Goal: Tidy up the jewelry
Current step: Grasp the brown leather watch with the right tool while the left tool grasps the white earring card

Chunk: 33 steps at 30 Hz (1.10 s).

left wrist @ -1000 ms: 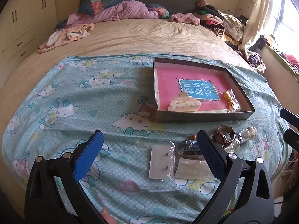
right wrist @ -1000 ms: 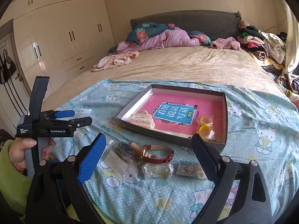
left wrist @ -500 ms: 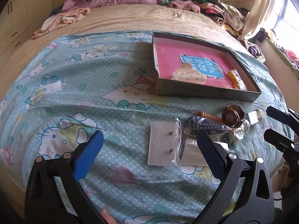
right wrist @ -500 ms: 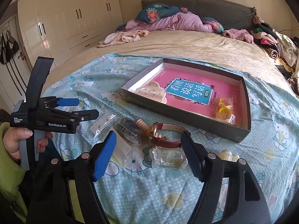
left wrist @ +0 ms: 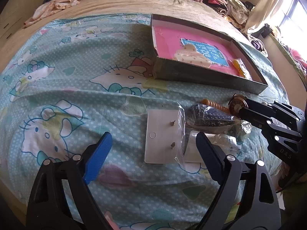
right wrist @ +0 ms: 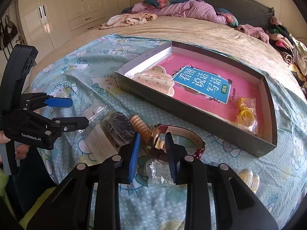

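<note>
In the right wrist view the right hand-held gripper [right wrist: 151,149] is sitting low in the middle of the frame with its two blue-padded fingers [right wrist: 134,153] drawn fairly close together on either side of the watch [right wrist: 156,137]. The gold case is standing on edge in the gap and the red strap is curving off to the right; I cannot tell whether the pads are actually pressing it. Just left of the watch a ribbed tan hair clip [right wrist: 139,124] and a dark bagged item [right wrist: 119,123] are lying on the bed sheet [right wrist: 249,172], with a small clear bag just below the watch.

In the left wrist view the left hand-held gripper [left wrist: 153,145] is spreading wide at the bottom of the frame and holding nothing. The white earring card [left wrist: 163,136], in its plastic sleeve, is lying flat on the sheet between and just beyond its fingers.

The right view is showing the whole box [right wrist: 211,118] in the upper middle, with a cream hair claw [right wrist: 155,78] and a bag of yellow rings [right wrist: 245,113] inside, plus pale shell-shaped pieces at the lower right. The left view is showing the two studs on the card plainly, and the right tool reaching the watch face at the right edge
</note>
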Each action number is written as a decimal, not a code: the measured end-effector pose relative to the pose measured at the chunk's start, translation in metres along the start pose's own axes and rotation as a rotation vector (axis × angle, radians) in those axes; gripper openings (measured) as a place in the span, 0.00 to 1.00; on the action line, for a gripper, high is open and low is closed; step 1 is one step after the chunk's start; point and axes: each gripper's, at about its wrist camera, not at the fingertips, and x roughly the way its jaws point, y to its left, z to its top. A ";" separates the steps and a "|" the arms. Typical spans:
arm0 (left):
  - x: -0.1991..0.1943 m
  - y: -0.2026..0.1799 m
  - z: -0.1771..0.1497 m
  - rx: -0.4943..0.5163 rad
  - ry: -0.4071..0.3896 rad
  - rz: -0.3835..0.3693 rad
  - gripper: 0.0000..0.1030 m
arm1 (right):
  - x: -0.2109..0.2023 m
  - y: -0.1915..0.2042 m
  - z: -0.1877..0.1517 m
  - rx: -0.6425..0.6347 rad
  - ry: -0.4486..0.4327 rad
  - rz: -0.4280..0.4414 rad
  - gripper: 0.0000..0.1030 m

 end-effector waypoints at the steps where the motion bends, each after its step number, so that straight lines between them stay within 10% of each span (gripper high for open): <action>1: 0.004 0.000 0.000 -0.004 0.018 -0.004 0.74 | 0.003 -0.001 0.000 0.001 0.005 0.002 0.19; 9: 0.021 -0.005 -0.003 -0.001 0.087 -0.020 0.60 | 0.009 -0.007 -0.003 0.027 -0.017 0.034 0.16; 13: 0.022 -0.011 -0.003 0.012 0.081 -0.045 0.30 | 0.007 -0.008 -0.004 0.036 -0.031 0.040 0.15; 33: -0.042 -0.027 0.030 0.068 -0.132 -0.024 0.27 | -0.065 -0.030 -0.002 0.098 -0.203 0.025 0.14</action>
